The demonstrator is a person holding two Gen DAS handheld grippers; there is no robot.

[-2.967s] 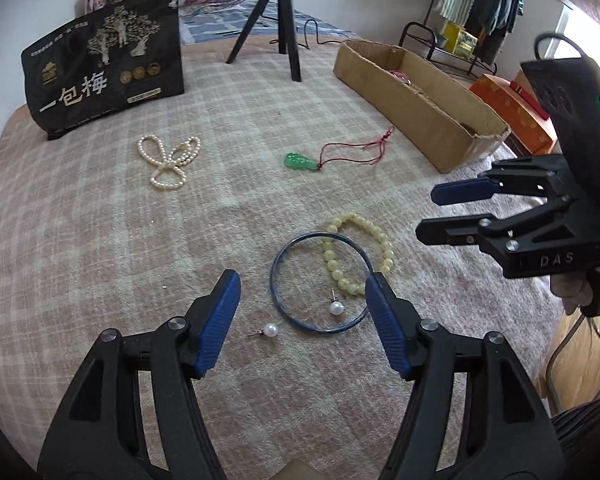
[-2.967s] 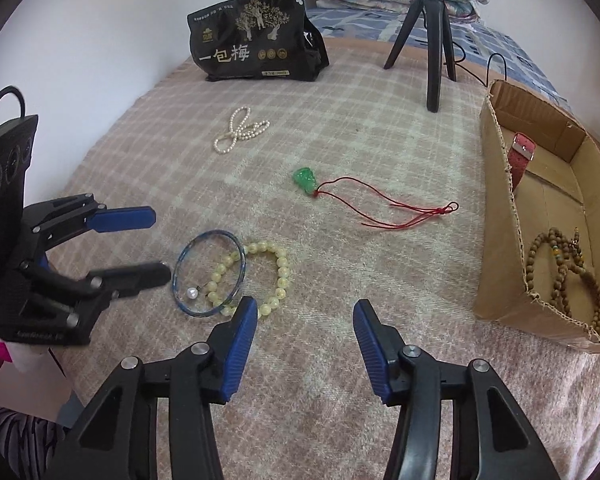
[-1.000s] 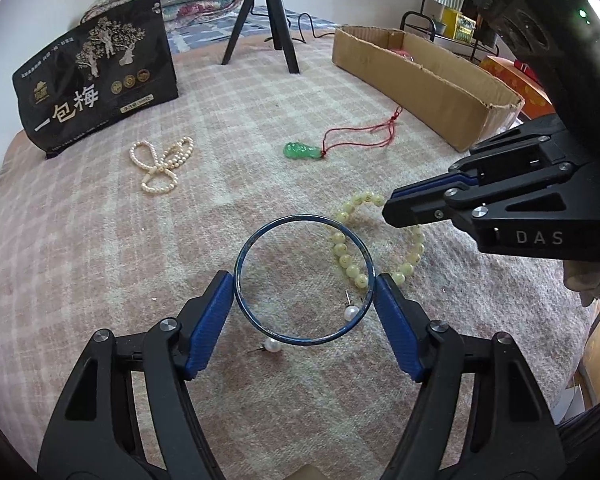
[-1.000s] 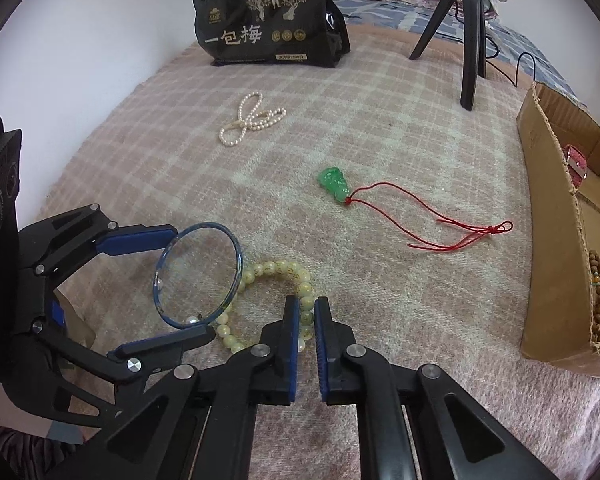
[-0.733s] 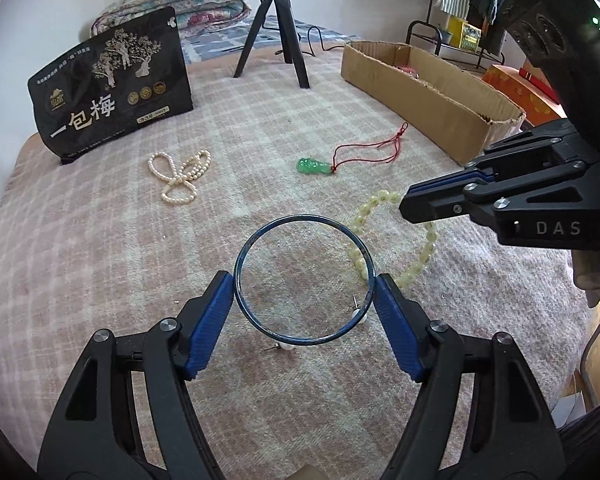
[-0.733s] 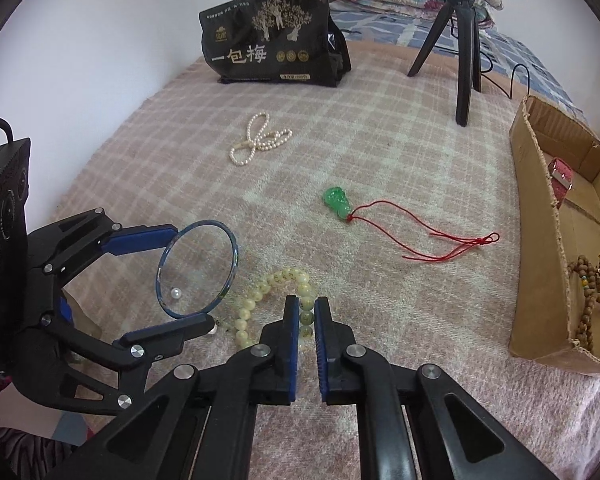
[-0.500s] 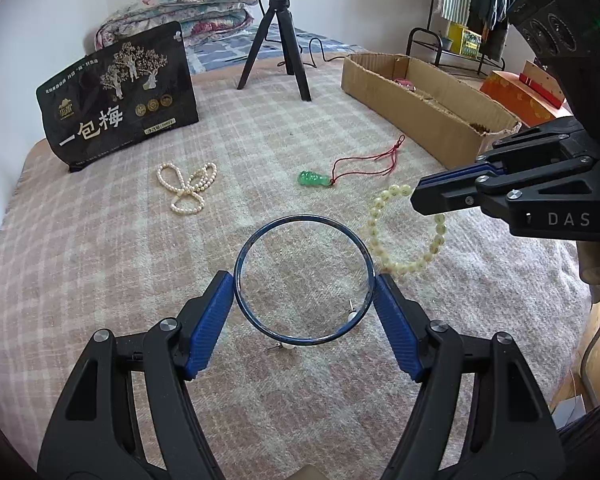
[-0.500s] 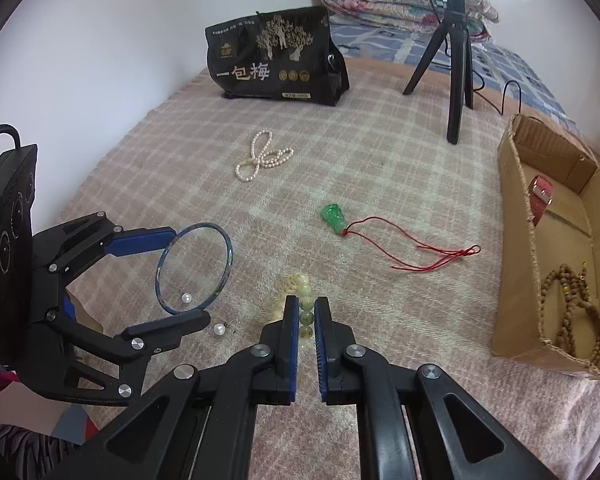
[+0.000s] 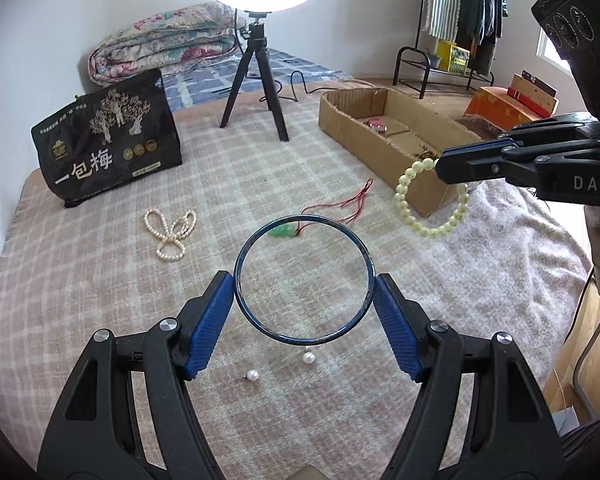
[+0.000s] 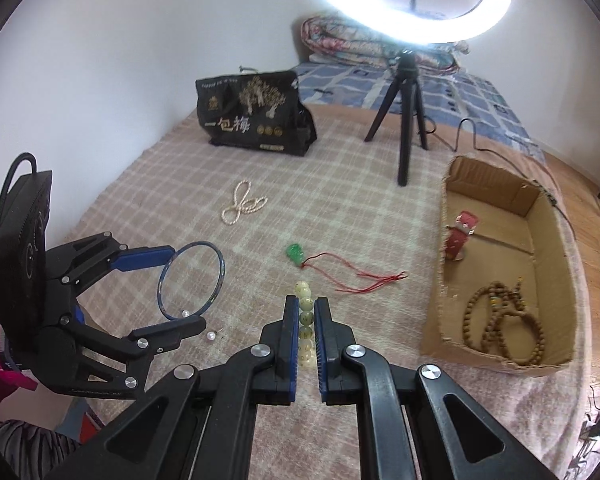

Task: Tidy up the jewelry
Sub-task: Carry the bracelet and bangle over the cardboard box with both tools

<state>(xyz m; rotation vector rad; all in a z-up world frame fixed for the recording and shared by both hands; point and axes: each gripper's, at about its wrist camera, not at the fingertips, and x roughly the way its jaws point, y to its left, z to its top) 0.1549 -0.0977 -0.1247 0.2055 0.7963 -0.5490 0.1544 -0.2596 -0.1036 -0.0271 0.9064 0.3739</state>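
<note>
My left gripper (image 9: 303, 289) is shut on a blue bangle (image 9: 260, 324) and holds it in the air above the blanket; it also shows in the right wrist view (image 10: 191, 280). My right gripper (image 10: 307, 312) is shut on a pale yellow bead bracelet (image 10: 305, 300), which hangs from it in the left wrist view (image 9: 410, 208). Two pearl earrings (image 9: 280, 366) lie on the blanket below the bangle. A green pendant on a red cord (image 10: 296, 254) and a pearl necklace (image 10: 242, 202) lie farther off.
A cardboard box (image 10: 496, 216) stands at the right and holds brown prayer beads (image 10: 500, 324) and a red strap (image 10: 460, 232). A black bag (image 10: 254, 120) and a ring-light tripod (image 10: 406, 120) stand at the back. The checked blanket (image 9: 100, 280) covers the bed.
Both grippers have risen from the blanket: the left lifted the blue bangle, the right lifted the bead bracelet off the blanket and toward the box side. The earrings stayed down.
</note>
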